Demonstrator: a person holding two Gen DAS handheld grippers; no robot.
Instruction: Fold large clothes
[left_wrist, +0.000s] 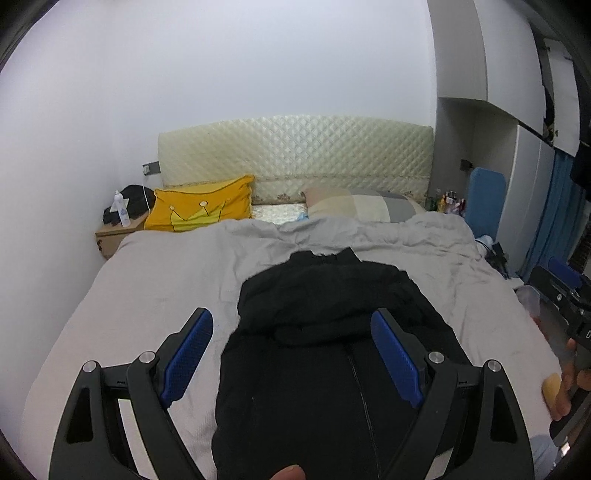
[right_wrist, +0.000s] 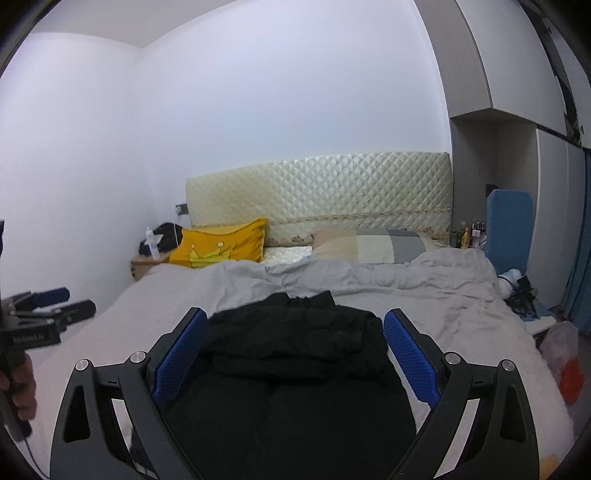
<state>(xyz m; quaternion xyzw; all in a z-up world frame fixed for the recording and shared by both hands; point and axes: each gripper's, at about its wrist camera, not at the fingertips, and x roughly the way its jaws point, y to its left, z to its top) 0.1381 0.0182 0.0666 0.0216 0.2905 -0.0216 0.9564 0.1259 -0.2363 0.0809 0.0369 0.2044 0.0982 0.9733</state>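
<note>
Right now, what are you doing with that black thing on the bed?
A person holds a gripper in each hand above a black jacket lying partly folded on the grey bedcover. The left gripper and right gripper are both open and hold nothing.

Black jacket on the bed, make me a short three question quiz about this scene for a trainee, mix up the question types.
1. True or false: the left gripper is clamped on the black jacket.
2. Multiple choice: the yellow pillow with the crown lies where? A) by the headboard, on the side of the nightstand B) at the foot of the bed C) on top of the jacket
3. Fill in: the jacket lies on a ____ blanket.

Key:
1. False. Both the left gripper and the right gripper are open, holding nothing.
2. A
3. grey
</note>
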